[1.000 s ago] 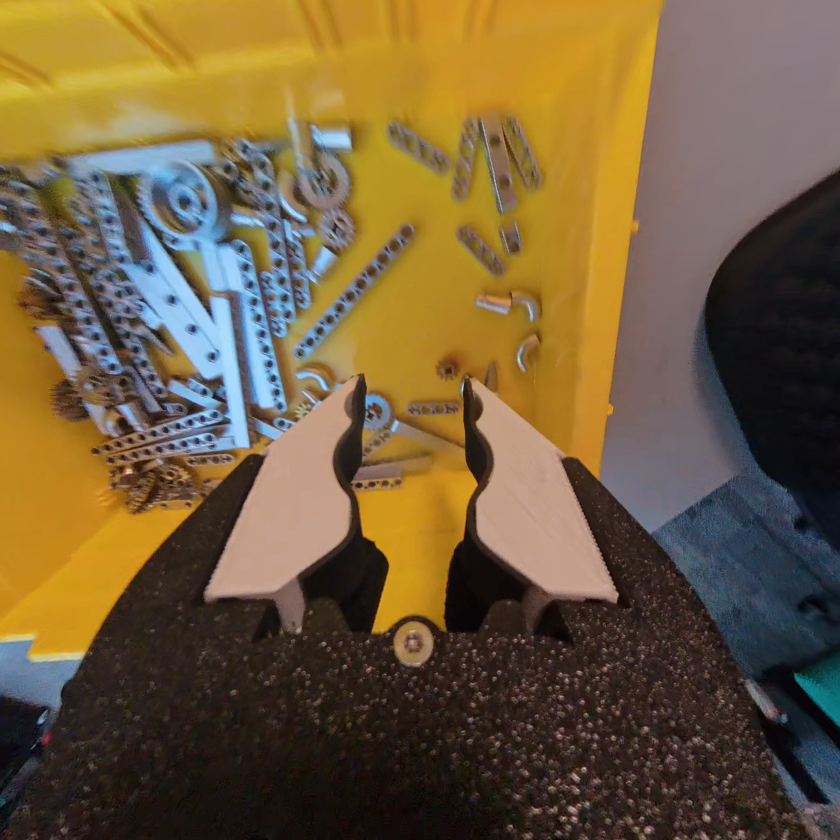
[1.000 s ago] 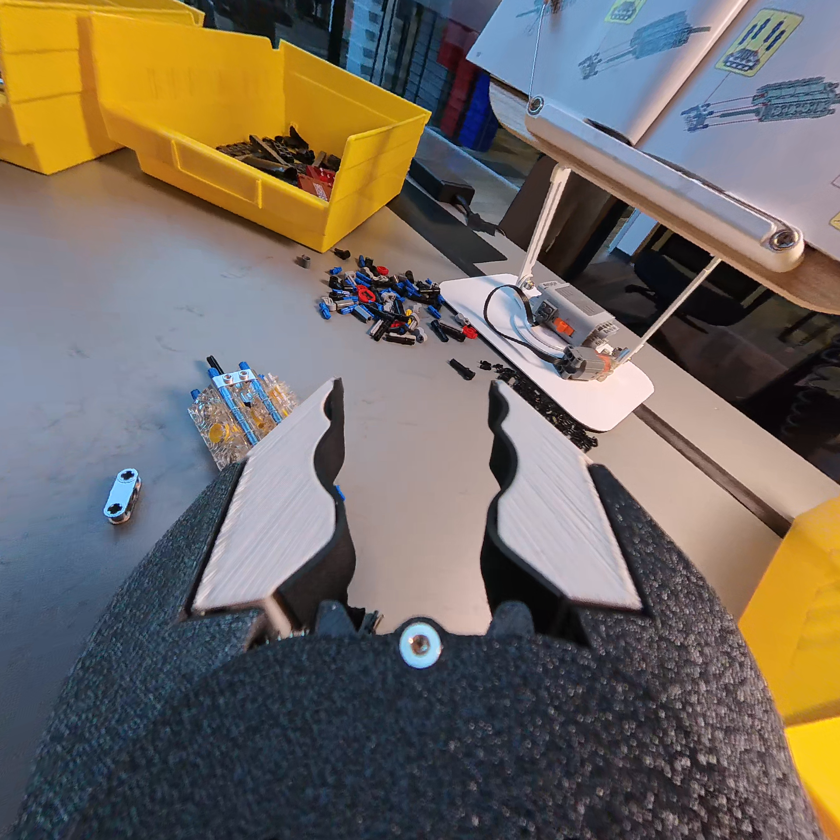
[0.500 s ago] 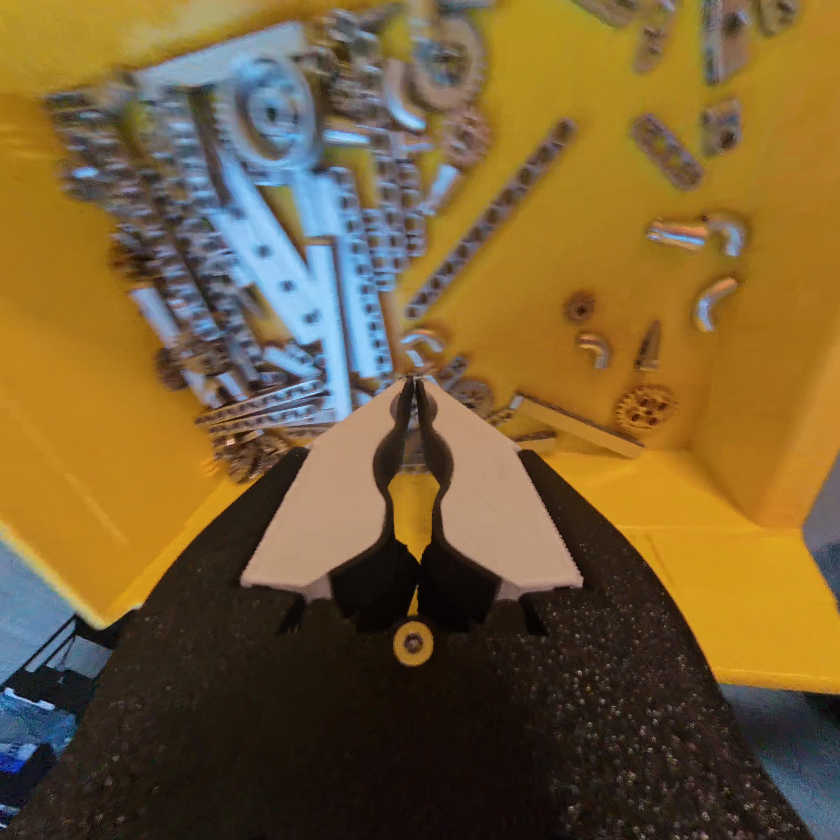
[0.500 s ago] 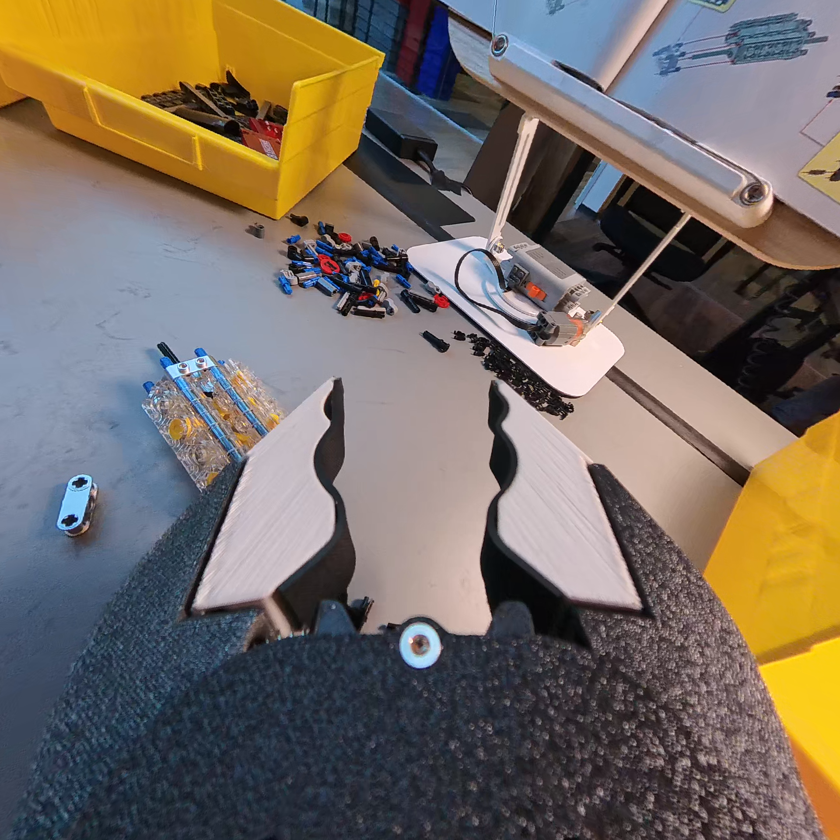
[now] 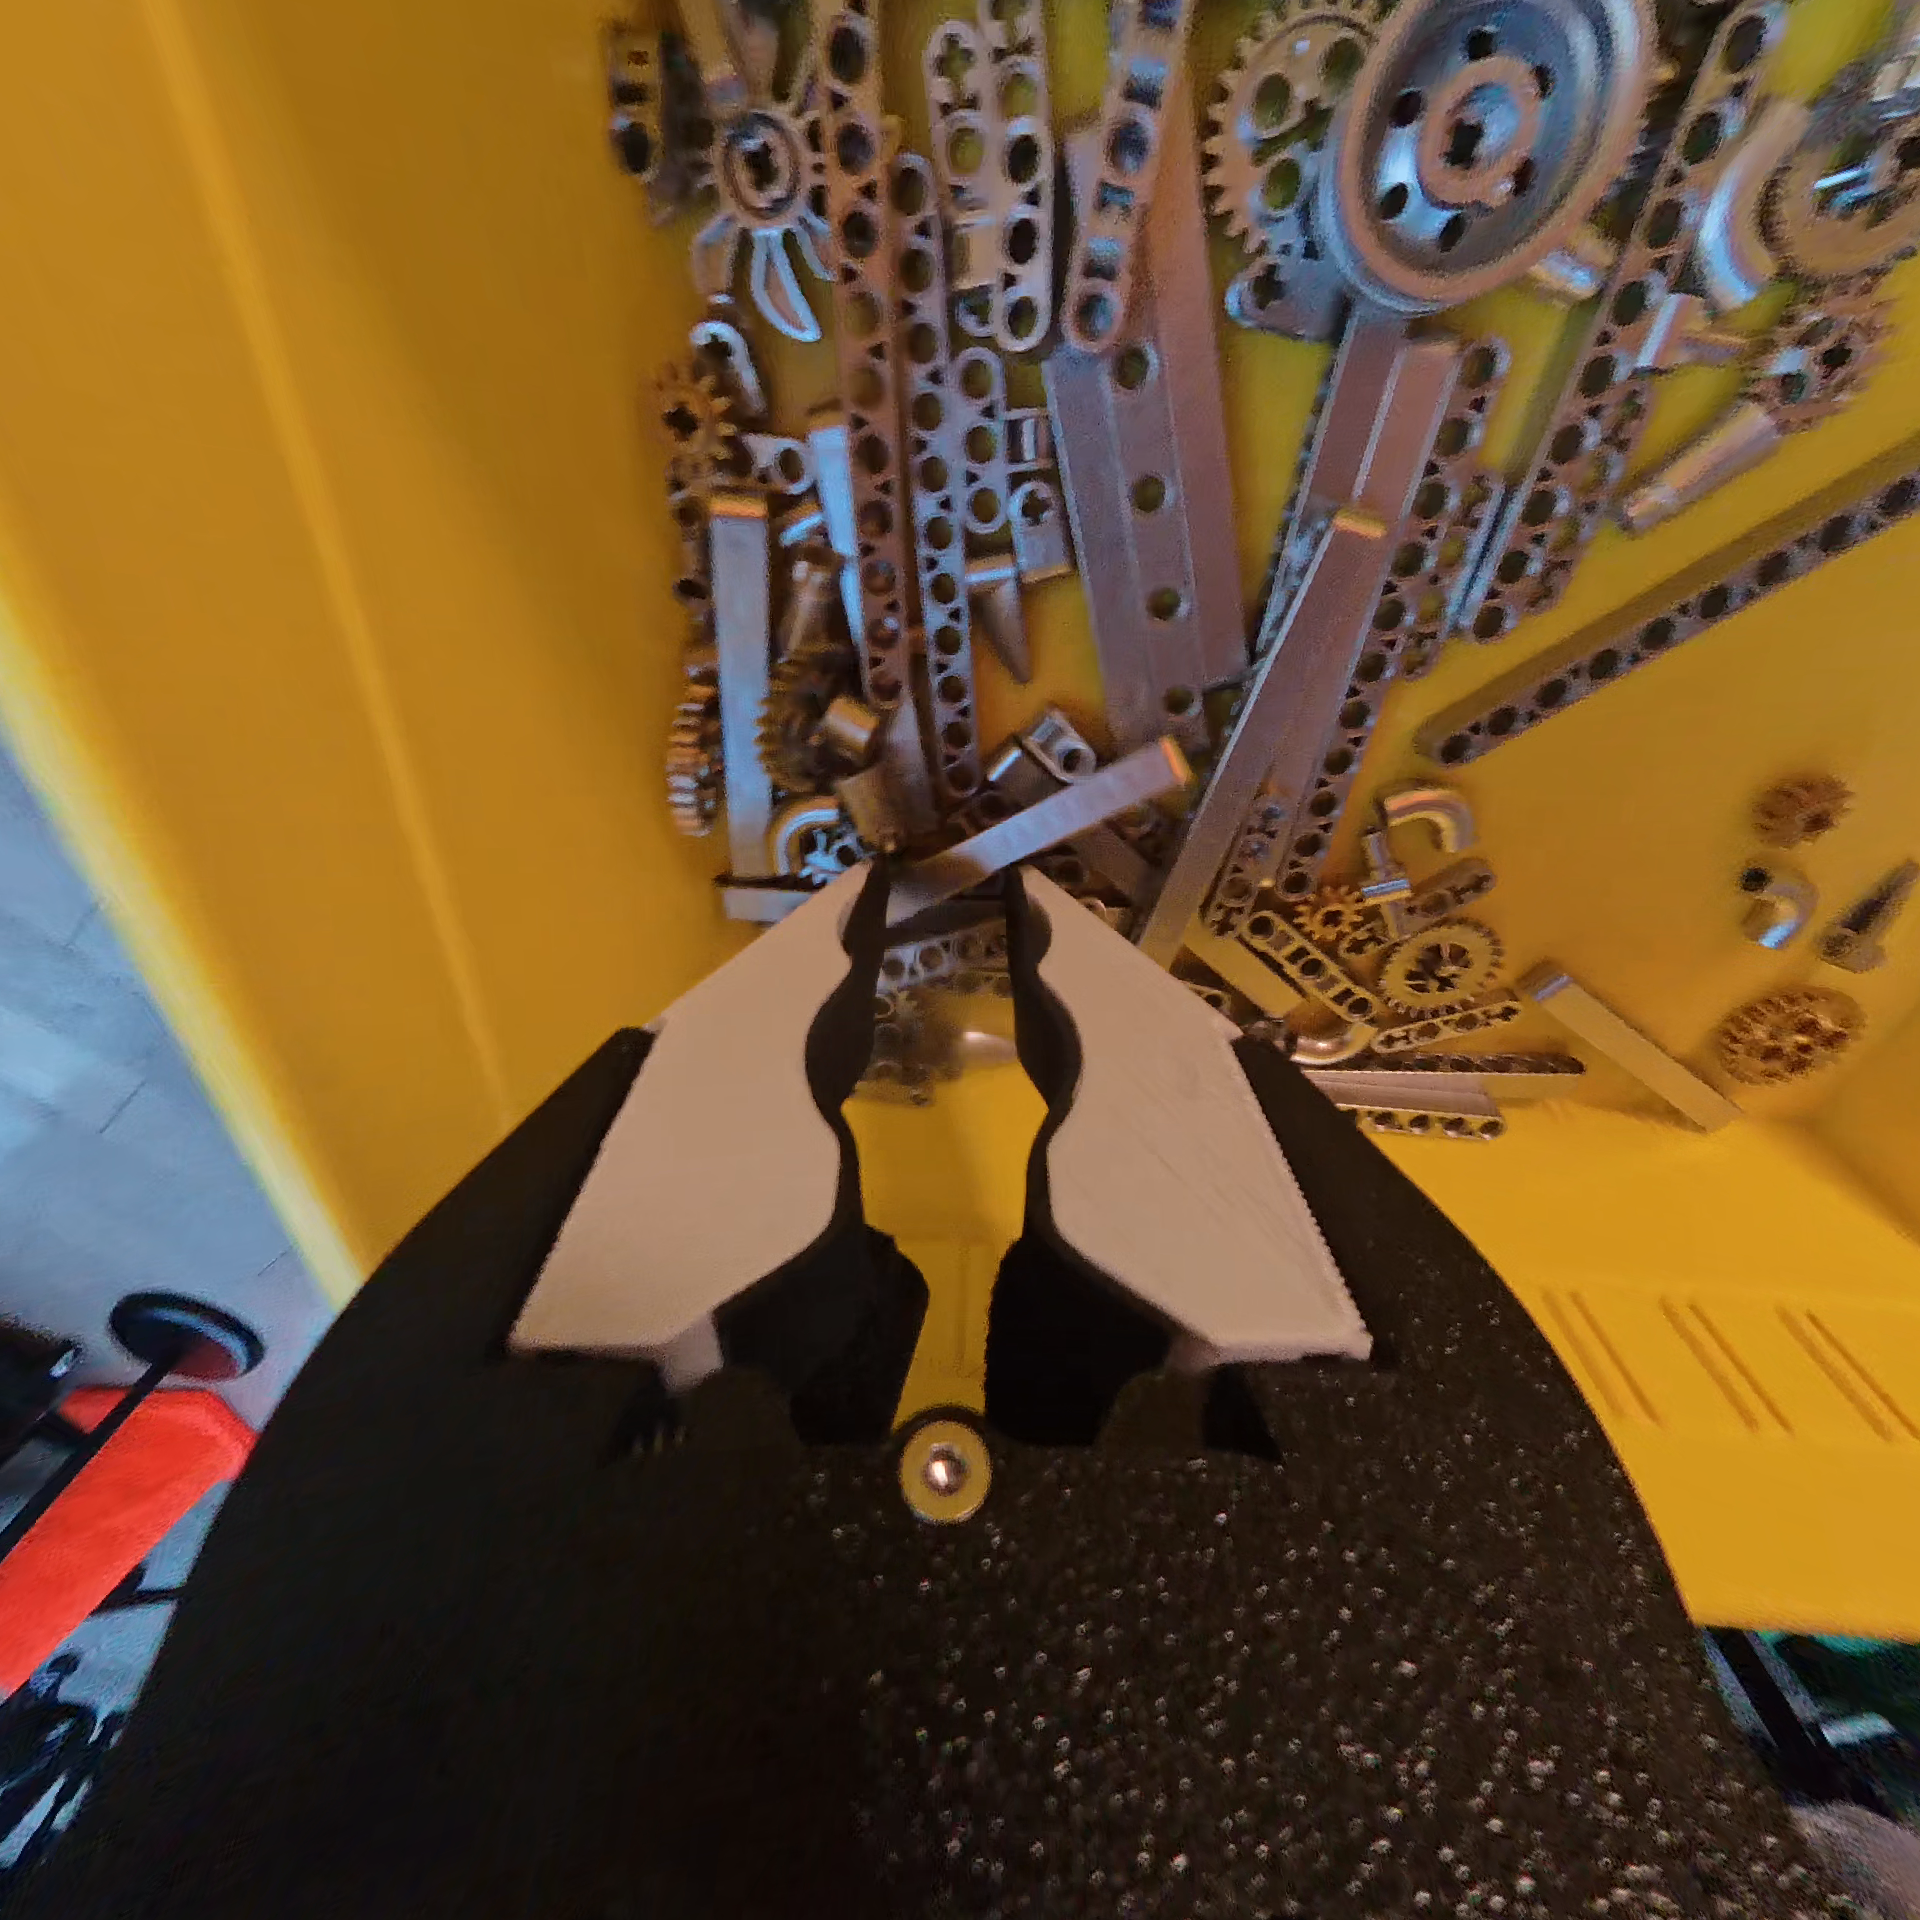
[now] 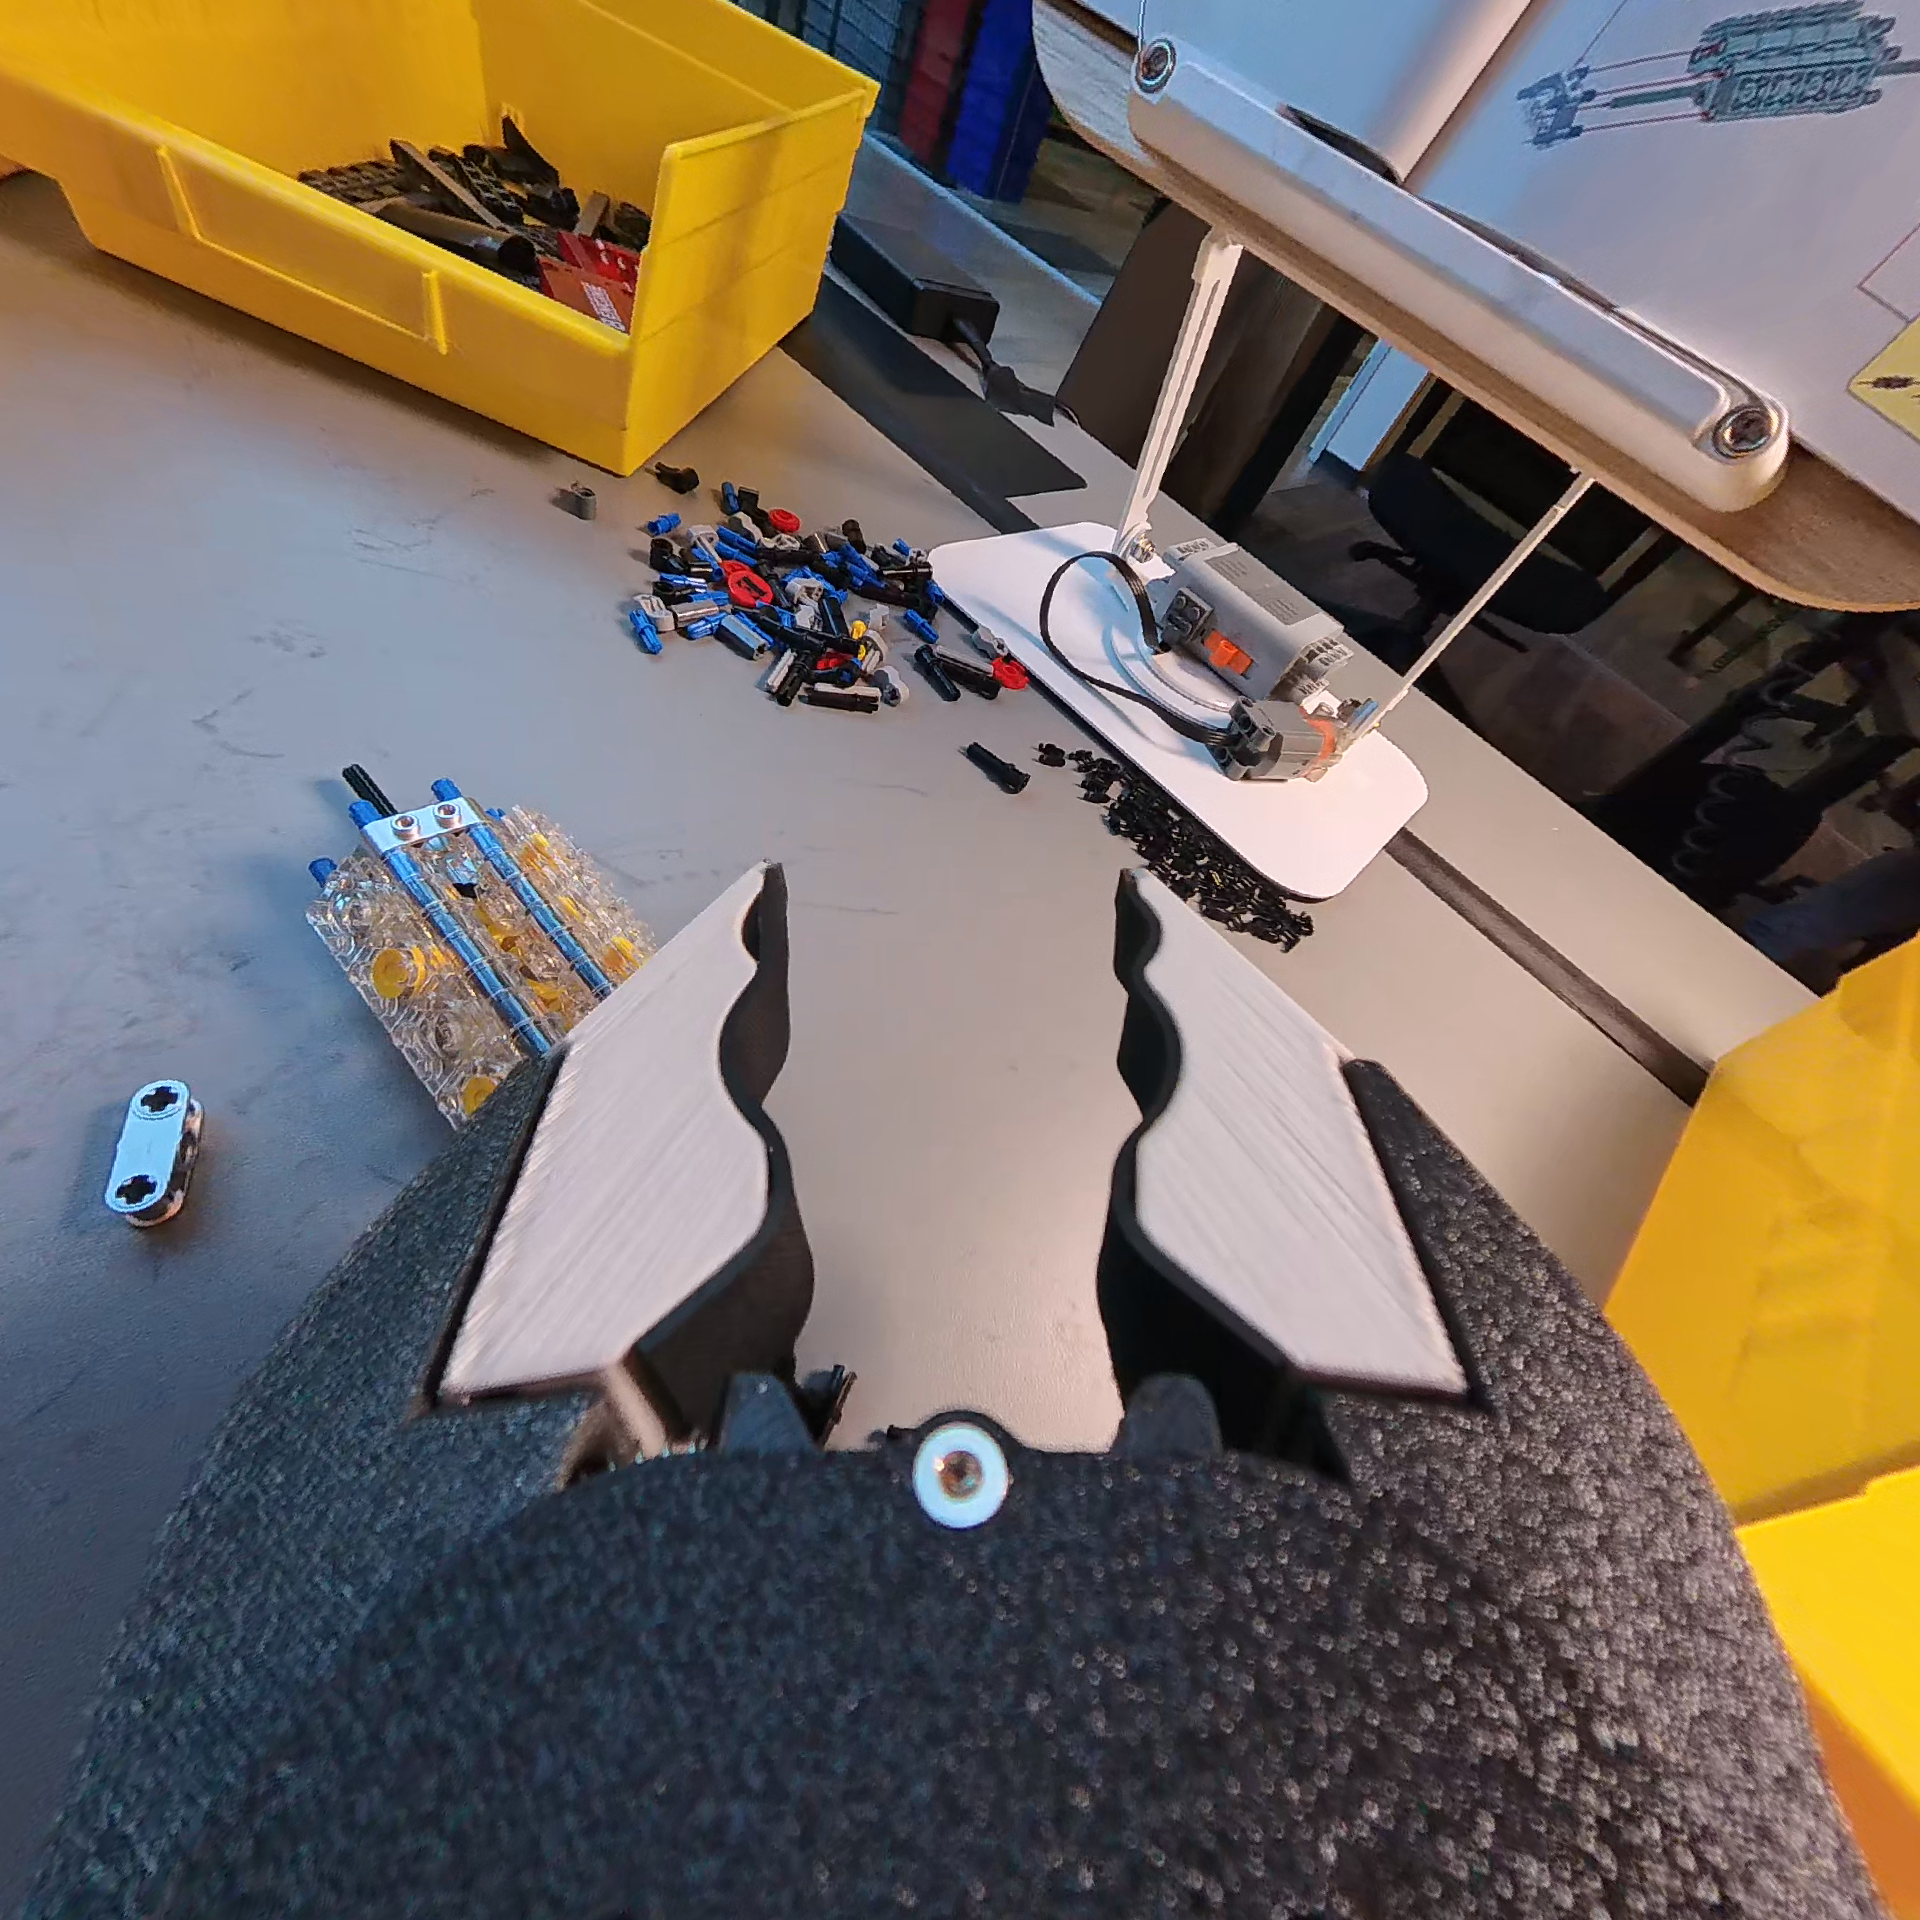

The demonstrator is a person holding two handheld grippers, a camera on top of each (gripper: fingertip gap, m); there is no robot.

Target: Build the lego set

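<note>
Silver bar [image 5: 1049,826] pinched at the tips of the left hand-held gripper [image 5: 940,883], its long axis running up-right over the grey parts heap [image 5: 1039,468] in the yellow bin [image 5: 312,520]; half a second ago those tips were pressed together and empty. Right hand-held gripper [image 6: 948,894] spread above the worktop [image 6: 312,582], empty, with the clear block [image 6: 473,945] just left, as before.
</note>
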